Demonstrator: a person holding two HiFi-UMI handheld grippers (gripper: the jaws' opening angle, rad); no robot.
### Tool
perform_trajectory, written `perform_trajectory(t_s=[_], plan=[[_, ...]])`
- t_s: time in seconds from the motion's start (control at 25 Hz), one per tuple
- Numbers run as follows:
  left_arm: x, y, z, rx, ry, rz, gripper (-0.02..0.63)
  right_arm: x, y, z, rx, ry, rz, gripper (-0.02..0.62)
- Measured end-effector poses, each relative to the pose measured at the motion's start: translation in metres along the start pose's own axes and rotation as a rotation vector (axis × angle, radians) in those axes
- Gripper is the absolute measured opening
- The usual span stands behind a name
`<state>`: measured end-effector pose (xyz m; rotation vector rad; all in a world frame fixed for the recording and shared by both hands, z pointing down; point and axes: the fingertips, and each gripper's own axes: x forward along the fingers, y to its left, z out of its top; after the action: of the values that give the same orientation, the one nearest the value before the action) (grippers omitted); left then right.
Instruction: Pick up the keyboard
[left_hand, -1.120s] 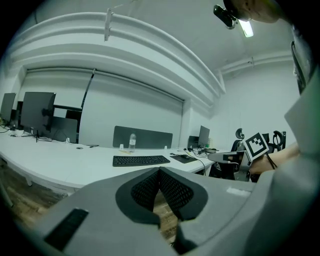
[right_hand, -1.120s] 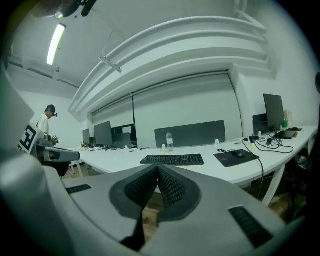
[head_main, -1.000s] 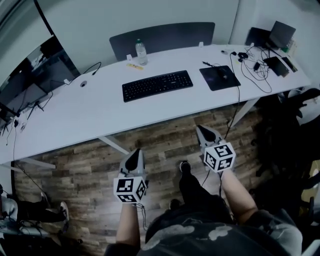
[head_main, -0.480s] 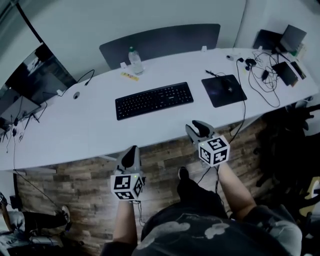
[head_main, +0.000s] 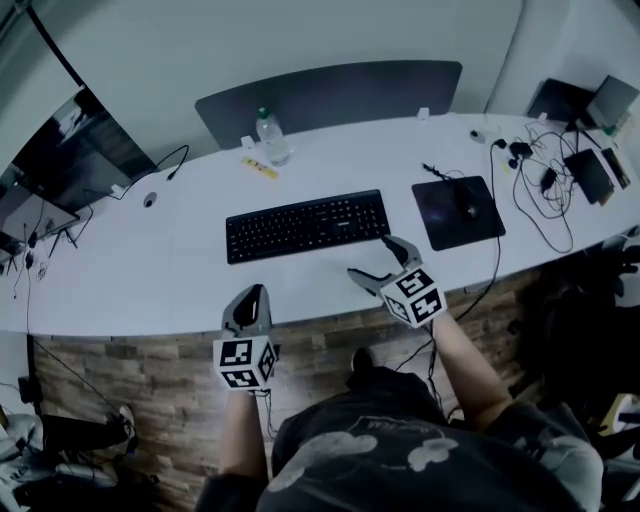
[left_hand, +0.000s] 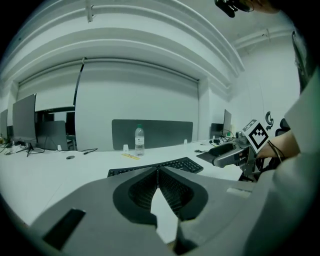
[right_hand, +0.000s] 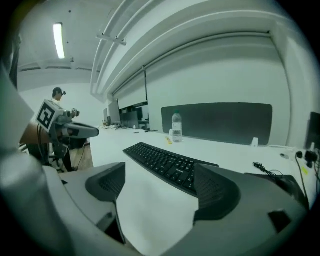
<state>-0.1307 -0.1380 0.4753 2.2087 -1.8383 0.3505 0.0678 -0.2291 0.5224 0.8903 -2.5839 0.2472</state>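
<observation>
**Desk:** A long white surface (head_main: 150, 270) curves through an office, with a dark monitor (head_main: 60, 150) at its left end. How far along is the pickup?

**Photographer:** Barely begun, by my reading. The left gripper (head_main: 251, 293) hangs over the near edge, its jaws pressed together on nothing. The black keyboard (head_main: 307, 225) lies flat at mid-surface, untouched by that gripper, and a water bottle (head_main: 268, 135) stands behind it.

**Desk:** And on the right?

**Photographer:** The right gripper (head_main: 377, 258) sits just beside the keyboard's right end. Its jaws are opening, with only bare surface between them. Further right lie a mouse pad (head_main: 458, 212) and a tangle of cables (head_main: 545, 190). What seems left is the whole job: closing on the keyboard and lifting it.

**Desk:** Any legible writing?

**Photographer:** A small white logo near the keyboard's right end seems to read Lenovo. The bottle's label is too small to read. The gripper cubes carry only square markers.
</observation>
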Motion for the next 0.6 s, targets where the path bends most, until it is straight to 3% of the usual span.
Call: perform_trajectory(t_s=[0.12, 0.28, 0.4, 0.6], plan=[[0.015, 0.012, 0.002, 0.008, 0.014, 0.037, 0.0, 0.022, -0.009, -0.005, -0.094, 0.09, 0.053, 0.454], [0.026, 0.028, 0.006, -0.002, 0.024, 0.063, 0.002, 0.052, -0.019, -0.01, -0.2, 0.194, 0.091, 0.48], [0.033, 0.037, 0.005, 0.005, 0.041, 0.052, 0.016, 0.073, -0.024, -0.023, -0.297, 0.3, 0.132, 0.485], [0.058, 0.054, 0.005, 0.037, 0.071, -0.009, 0.083, 0.095, -0.025, -0.053, -0.489, 0.573, 0.27, 0.482]])
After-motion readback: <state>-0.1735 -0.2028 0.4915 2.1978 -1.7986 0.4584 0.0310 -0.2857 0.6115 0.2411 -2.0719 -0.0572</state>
